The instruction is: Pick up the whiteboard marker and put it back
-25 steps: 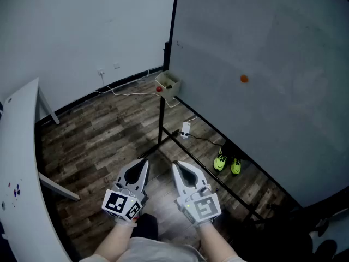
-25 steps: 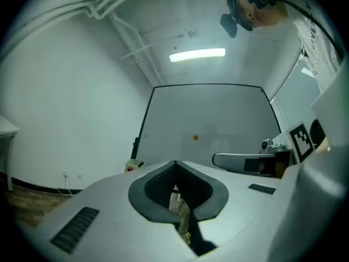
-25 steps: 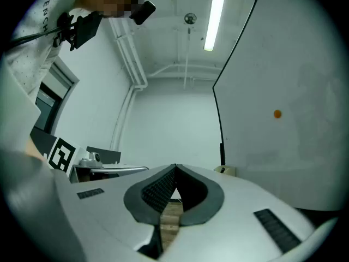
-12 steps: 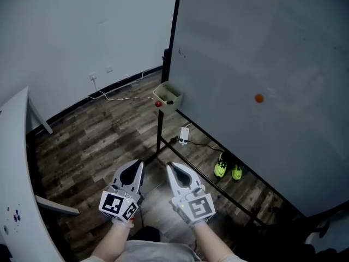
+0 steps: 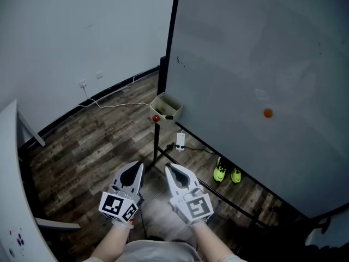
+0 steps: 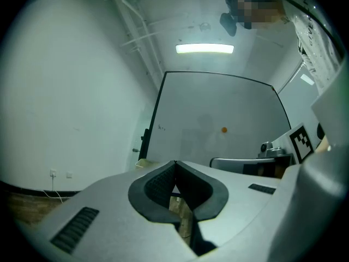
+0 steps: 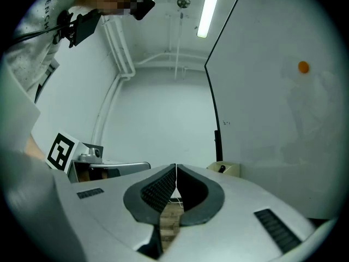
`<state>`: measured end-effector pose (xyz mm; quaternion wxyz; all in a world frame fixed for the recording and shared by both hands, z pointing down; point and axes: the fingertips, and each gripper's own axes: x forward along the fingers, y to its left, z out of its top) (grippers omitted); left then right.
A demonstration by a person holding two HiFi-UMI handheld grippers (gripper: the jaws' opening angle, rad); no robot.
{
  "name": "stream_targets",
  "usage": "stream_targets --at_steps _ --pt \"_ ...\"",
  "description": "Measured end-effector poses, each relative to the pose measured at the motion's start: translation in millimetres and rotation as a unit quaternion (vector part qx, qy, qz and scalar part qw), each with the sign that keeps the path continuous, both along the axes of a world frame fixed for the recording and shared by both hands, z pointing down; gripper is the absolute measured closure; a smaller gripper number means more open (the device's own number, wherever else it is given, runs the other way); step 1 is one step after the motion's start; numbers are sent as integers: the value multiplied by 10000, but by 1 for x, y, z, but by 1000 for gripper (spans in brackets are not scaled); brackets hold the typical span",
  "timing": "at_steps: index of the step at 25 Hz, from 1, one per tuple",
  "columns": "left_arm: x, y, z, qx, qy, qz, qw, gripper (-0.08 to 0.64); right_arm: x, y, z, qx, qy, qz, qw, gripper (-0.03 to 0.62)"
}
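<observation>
Head view: left gripper [image 5: 136, 169] and right gripper [image 5: 173, 171] are well apart from the board [image 5: 262, 64], only approaching. Left gripper view: jaws pressed together, empty. Right gripper view: the same; the marker [image 7: 222, 168] probably lies in the box [image 7: 233, 172] at the board's edge.

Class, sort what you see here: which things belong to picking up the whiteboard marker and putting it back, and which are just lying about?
Belongs to the job: whiteboard; beige box on its frame; left gripper and right gripper, both shut, empty.
Just lying about: green shoes; white adapter on the floor; orange dot; white table.
</observation>
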<state>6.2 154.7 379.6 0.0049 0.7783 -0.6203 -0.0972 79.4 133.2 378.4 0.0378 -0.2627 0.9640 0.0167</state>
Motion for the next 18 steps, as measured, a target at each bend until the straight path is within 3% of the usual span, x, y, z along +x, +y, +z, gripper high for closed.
stream_targets --at_steps 18 --pt "-42 -97 7 -213 100 87 9997 545 -36 -112 6 -232 145 266 9993 572"
